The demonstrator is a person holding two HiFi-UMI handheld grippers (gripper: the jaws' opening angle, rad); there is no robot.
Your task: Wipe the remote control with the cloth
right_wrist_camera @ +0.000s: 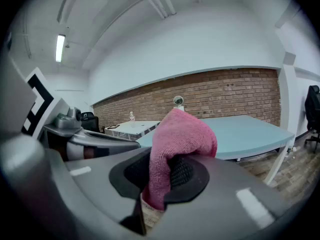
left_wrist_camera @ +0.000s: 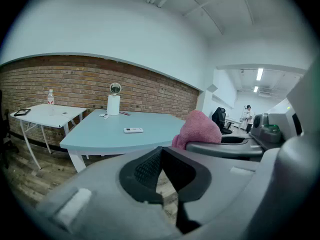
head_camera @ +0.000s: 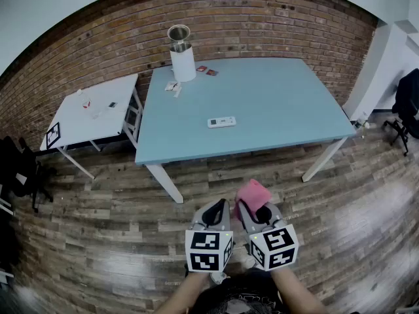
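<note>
A white remote control [head_camera: 221, 122] lies flat near the middle of the light blue table [head_camera: 275, 103]; the left gripper view also shows the remote control [left_wrist_camera: 133, 130] far ahead. My right gripper [head_camera: 254, 209] is shut on a pink cloth [head_camera: 252, 195], which bulges up between its jaws; the cloth [right_wrist_camera: 177, 146] fills the middle of the right gripper view. My left gripper [head_camera: 214, 213] is shut with nothing in it, its jaws meeting at the tip [left_wrist_camera: 161, 151]. Both grippers hang side by side above the wooden floor, well short of the table's near edge.
A white cylinder with a metal cup on top [head_camera: 181, 54] stands at the table's far left, small items [head_camera: 173, 87] beside it. A small white table [head_camera: 91, 110] stands to the left. Office chairs [head_camera: 409, 106] stand at the right, and a person [left_wrist_camera: 247, 116] stands far off.
</note>
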